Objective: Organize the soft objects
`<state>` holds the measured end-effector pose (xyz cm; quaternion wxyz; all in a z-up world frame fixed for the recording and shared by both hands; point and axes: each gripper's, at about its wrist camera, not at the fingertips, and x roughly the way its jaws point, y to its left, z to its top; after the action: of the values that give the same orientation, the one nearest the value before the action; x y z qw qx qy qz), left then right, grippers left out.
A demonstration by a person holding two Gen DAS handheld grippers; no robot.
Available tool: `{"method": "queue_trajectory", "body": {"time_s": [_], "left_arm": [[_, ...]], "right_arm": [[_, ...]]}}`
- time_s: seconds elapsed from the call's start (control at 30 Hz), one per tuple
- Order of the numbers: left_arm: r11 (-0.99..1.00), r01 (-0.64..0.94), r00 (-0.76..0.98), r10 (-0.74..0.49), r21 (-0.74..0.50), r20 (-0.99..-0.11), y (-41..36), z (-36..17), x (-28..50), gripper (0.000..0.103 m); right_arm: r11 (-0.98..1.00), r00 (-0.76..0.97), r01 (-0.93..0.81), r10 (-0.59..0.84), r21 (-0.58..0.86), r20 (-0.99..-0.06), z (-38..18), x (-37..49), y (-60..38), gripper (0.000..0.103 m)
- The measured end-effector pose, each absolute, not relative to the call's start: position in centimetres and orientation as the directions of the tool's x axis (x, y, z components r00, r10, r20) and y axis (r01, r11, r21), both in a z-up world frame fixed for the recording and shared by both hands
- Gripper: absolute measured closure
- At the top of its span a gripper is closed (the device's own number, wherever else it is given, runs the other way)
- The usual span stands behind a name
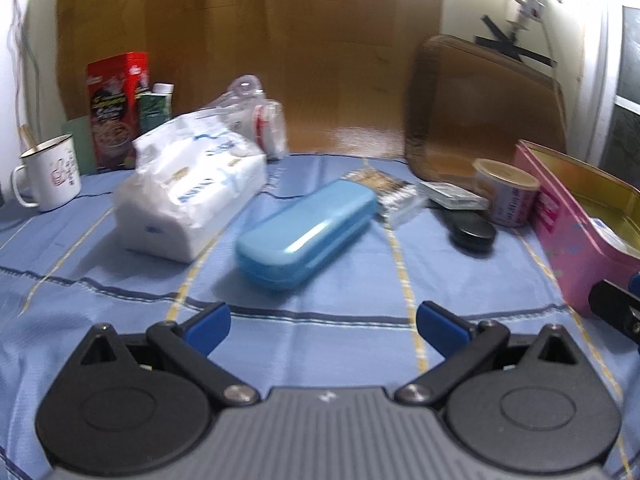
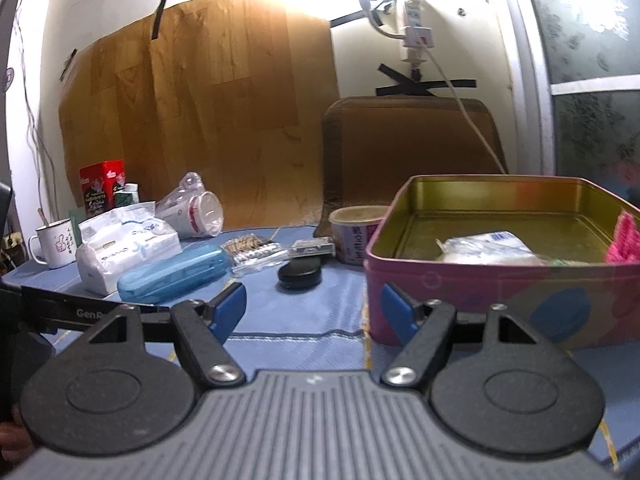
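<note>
A white soft tissue pack (image 1: 188,184) lies on the blue cloth at the left; it also shows in the right wrist view (image 2: 120,248). A pink tin (image 2: 500,264) stands open at the right, holding a small white packet (image 2: 484,248) and a pink knitted piece (image 2: 624,240); its side shows in the left wrist view (image 1: 576,232). My left gripper (image 1: 322,326) is open and empty, over the cloth in front of a blue glasses case (image 1: 304,236). My right gripper (image 2: 314,312) is open and empty, just left of the tin's near corner.
A white mug (image 1: 50,172), a red box (image 1: 116,108), bagged cups (image 1: 256,116), a black round case (image 1: 472,232), a small tub (image 1: 506,192), a clear packet (image 1: 388,192) and a brown tray (image 1: 484,112) against the wall stand around.
</note>
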<state>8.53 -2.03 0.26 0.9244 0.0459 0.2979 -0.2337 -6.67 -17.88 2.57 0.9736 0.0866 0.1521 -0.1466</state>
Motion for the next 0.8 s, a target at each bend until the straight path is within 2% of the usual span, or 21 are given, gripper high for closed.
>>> {"method": "queue_trajectory", "body": {"time_s": [0.23, 0.37, 0.5, 0.67, 0.8], "left_arm": [[0.93, 0.364, 0.772, -0.329, -0.047, -0.544, 0.9, 0.0, 10.2, 0.001], [0.956, 0.261, 0.807, -0.291, -0.133, -0.514, 4.2, 0.1, 11.2, 0.001], [0.977, 0.124, 0.84, -0.197, -0.175, -0.505, 7.7, 0.2, 12.2, 0.001], [0.976, 0.037, 0.844, -0.146, -0.217, -0.516, 11.4, 0.2, 12.9, 0.001], [0.973, 0.016, 0.841, -0.137, -0.229, -0.523, 12.9, -0.1, 12.7, 0.001]], "right_arm": [[0.971, 0.912, 0.209, -0.151, 0.116, -0.383, 3.1, -3.0, -17.2, 0.028], [0.975, 0.907, 0.148, -0.066, 0.167, -0.417, 3.5, -0.2, -16.6, 0.028], [0.983, 0.903, 0.07, 0.009, 0.168, -0.43, 3.9, 3.2, -14.0, 0.027], [0.965, 0.89, 0.091, 0.031, 0.245, -0.454, 3.2, 7.8, -10.7, 0.015], [0.952, 0.852, 0.189, -0.036, 0.242, -0.522, 2.4, 11.8, -9.4, 0.009]]}}
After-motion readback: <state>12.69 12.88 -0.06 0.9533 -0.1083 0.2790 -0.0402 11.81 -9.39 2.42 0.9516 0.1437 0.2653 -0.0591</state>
